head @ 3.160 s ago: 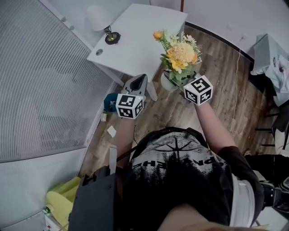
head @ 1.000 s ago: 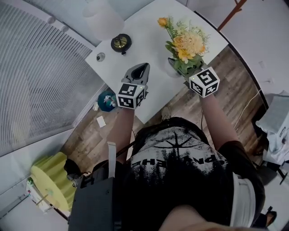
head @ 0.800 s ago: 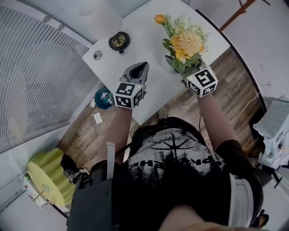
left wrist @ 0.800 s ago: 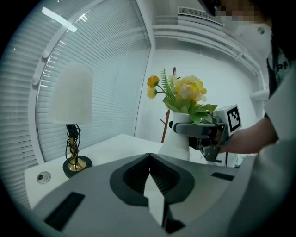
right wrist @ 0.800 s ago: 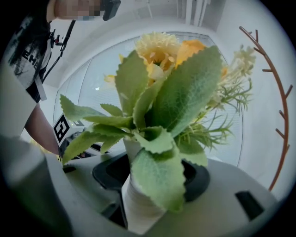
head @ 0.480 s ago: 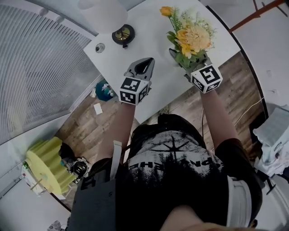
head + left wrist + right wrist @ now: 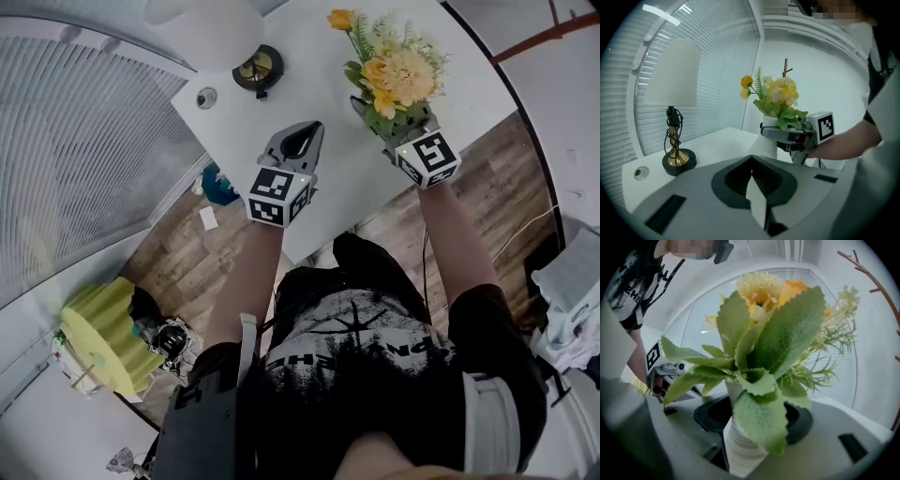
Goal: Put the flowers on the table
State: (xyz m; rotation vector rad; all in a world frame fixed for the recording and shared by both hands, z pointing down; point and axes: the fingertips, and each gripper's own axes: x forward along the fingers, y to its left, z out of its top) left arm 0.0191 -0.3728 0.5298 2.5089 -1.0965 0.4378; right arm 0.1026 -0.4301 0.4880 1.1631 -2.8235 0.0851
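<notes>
Vase (image 7: 739, 449) ribs, right gripper view only

white lettering is running across the chest of the person's black t-shirt (image 7: 375, 349). in the head view it is showing upside down and is not reading whole. in the right gripper view only letters looking like "ehe" are showing. one marker cube (image 7: 278, 195) and the other marker cube (image 7: 427, 157) are carrying black-and-white square codes.
</notes>
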